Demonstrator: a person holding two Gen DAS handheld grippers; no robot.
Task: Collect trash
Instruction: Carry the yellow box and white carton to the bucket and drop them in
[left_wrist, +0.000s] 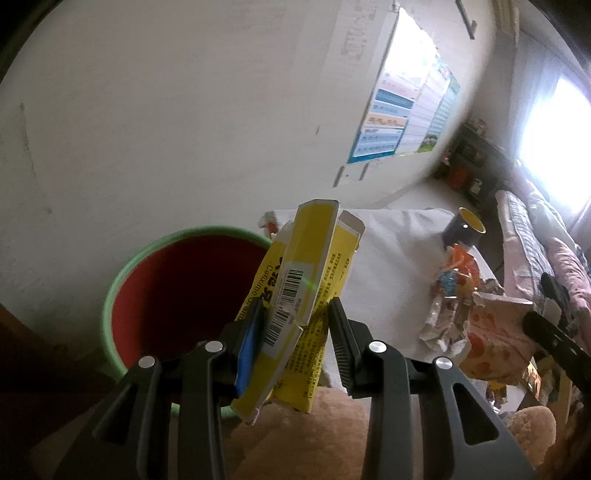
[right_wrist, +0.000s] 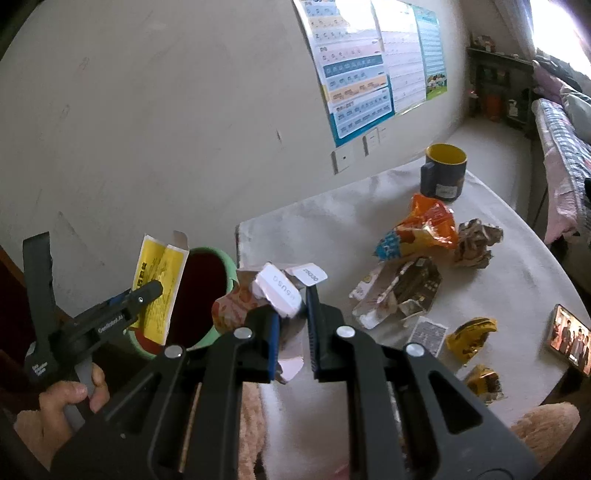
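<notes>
A flattened yellow medicine carton (left_wrist: 295, 295) was held between the jaws of the left gripper (left_wrist: 295, 325), which were closed narrowly on its lower half; it was carried tilted, its open flaps uppermost, just beside the rim of the green bin with a red liner (left_wrist: 122, 280), presumably so that it could be dropped inside. A crumpled white-and-orange wrapper (right_wrist: 273, 295) was pinched by the nearly shut jaws of the right gripper (right_wrist: 291, 325), near the same bin (right_wrist: 225, 266) and at the table's (right_wrist: 369, 214) edge; both pieces appeared to have been brought together for 1 drop. More trash was left on the table: an orange snack bag (right_wrist: 421, 232), a brown paper wad (right_wrist: 476, 240), a torn box (right_wrist: 402, 291) and 2 yellow wrappers (right_wrist: 469, 336); a dark mug (right_wrist: 443, 173) and a phone (right_wrist: 569, 339) were also there. Both grippers were angled downward; the left handle was seen gripped by a hand (right_wrist: 66, 406).
</notes>
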